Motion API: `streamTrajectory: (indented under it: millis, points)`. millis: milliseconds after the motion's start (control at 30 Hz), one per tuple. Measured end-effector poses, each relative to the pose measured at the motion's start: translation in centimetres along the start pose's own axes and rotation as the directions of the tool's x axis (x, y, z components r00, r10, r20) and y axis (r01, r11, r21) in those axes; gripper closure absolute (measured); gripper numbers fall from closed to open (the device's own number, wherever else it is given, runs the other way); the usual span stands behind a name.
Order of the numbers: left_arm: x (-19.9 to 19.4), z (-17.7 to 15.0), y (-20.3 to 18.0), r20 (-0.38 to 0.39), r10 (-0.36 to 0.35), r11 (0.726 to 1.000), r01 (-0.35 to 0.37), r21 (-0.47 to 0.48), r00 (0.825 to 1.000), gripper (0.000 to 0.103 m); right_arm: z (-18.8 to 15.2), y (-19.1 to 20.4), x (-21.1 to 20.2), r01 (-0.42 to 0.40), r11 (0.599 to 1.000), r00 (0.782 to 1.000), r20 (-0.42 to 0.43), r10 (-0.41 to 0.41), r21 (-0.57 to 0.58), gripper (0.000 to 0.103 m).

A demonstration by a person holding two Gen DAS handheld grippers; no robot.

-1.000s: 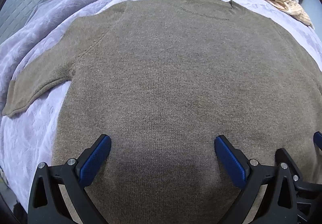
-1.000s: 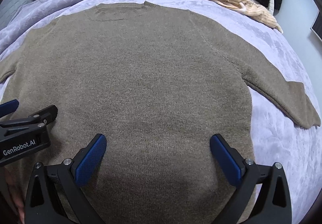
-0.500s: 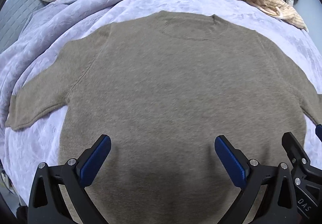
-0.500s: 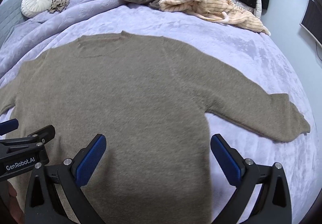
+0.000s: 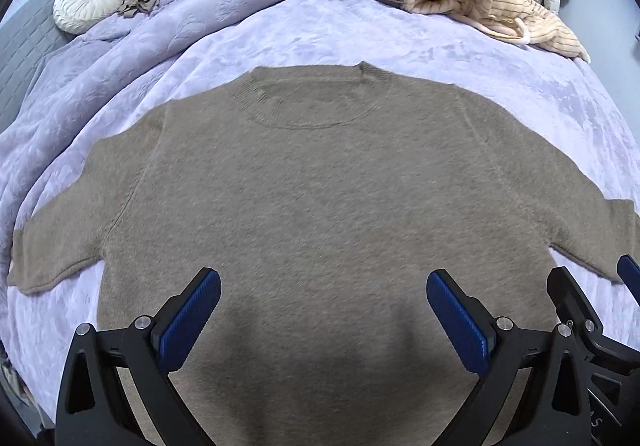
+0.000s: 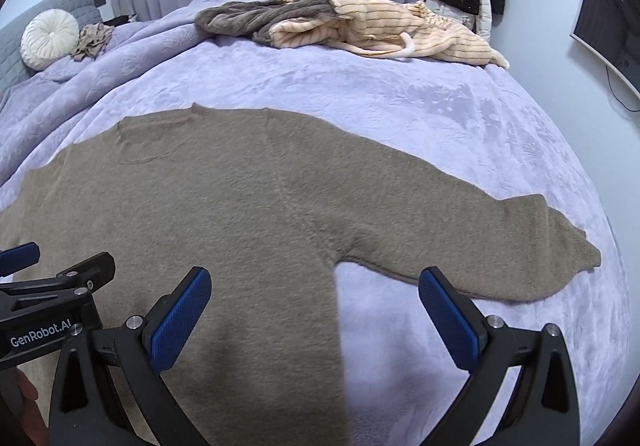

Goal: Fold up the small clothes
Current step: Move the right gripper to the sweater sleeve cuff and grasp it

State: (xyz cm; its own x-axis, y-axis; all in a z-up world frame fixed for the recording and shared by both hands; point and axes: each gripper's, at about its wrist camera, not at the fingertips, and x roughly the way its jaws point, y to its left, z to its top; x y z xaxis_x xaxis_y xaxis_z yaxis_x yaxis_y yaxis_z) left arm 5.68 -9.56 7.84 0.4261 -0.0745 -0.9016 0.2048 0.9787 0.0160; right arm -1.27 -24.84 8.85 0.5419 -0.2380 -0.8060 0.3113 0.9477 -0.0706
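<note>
- The left gripper (image 5: pixel 323 310) sits low in its frame above the lower middle of the brown sweater (image 5: pixel 320 205), fingers (image 5: pixel 192 318) spread wide, grasping nothing.
- The sweater lies flat, sleeves out, on the lavender bed (image 5: pixel 360 33).
- The right gripper (image 6: pixel 315 306) hovers bottom centre over the sweater's right edge, fingers (image 6: pixel 450 322) released.

Fuzzy matt brown knit sweater (image 5: pixel 320 205), plush lavender bed cover (image 5: pixel 360 33) with embossed sheen, ribbed cream knit garment (image 6: pixel 400 29), matt black plastic fingers (image 6: pixel 448 310) with textured blue rubbery pads.
</note>
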Motion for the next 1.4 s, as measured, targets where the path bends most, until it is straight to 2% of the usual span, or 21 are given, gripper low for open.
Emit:
streamTrajectory:
  millis: [300,833,1067,1300,1400]
  points:
    - [-0.5,1.9,-4.3,0.028,-0.021,0.998,0.02,0.06,0.999,0.0,1.1,-5.1,0.5,0.046,0.996,0.999,0.003,-0.046,0.071,0.0]
    - [0.5,2.9,-12.3,-0.004,-0.056,0.989,0.056,0.135,0.998,0.0,0.8,-14.9,1.3,0.139,0.973,0.99,-0.018,-0.138,0.186,0.0]
    - [0.6,3.2,-15.8,-0.008,-0.064,0.982,0.065,0.179,0.998,0.0,-0.3,-21.2,2.0,0.203,0.942,0.979,-0.052,-0.196,0.266,0.0]
    - [1.1,3.0,-18.3,-0.012,-0.068,0.974,0.069,0.214,0.998,0.0,-2.4,-27.9,3.3,0.277,0.888,0.961,-0.126,-0.247,0.367,0.0]
    - [1.4,2.7,-19.2,-0.017,-0.063,0.971,0.065,0.23,0.998,0.0,-3.4,-30.3,4.5,0.285,0.867,0.958,-0.159,-0.24,0.41,0.0]
